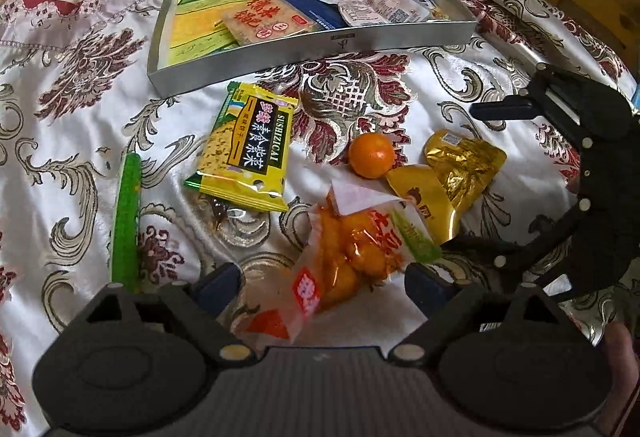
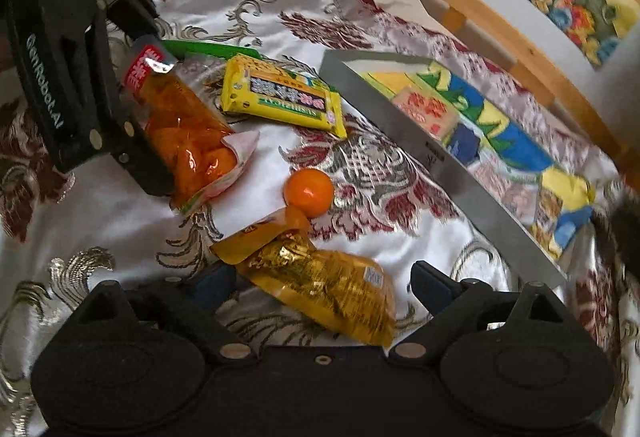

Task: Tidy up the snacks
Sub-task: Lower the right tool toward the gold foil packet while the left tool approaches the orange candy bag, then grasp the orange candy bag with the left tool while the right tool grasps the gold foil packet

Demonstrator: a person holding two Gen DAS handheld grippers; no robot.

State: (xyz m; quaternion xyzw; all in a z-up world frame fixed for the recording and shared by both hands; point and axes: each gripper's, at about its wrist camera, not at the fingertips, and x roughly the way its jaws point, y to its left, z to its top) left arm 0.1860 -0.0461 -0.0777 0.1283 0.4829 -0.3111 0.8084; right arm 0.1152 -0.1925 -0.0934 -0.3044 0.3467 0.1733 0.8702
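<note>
A clear bag of orange snacks [image 1: 344, 257] lies on the floral cloth between the fingers of my left gripper [image 1: 322, 289], which stands open around it. A gold foil packet [image 2: 328, 285] lies between the fingers of my right gripper [image 2: 322, 285], also open. A mandarin [image 1: 371, 155] sits between the two packets, and a yellow seaweed-cracker packet [image 1: 248, 153] lies nearer the tray. The metal tray [image 1: 320, 53] holds a pink rice-cracker packet [image 1: 268, 19] and white sachets [image 1: 380, 3]. A green stick [image 1: 127, 221] lies at the left.
The patterned satin cloth [image 1: 80, 97] is wrinkled and covers the whole surface. A wooden rail [image 2: 480, 13] runs behind the tray [image 2: 440, 157]. A hand [image 1: 620, 357] shows at the right edge of the left wrist view.
</note>
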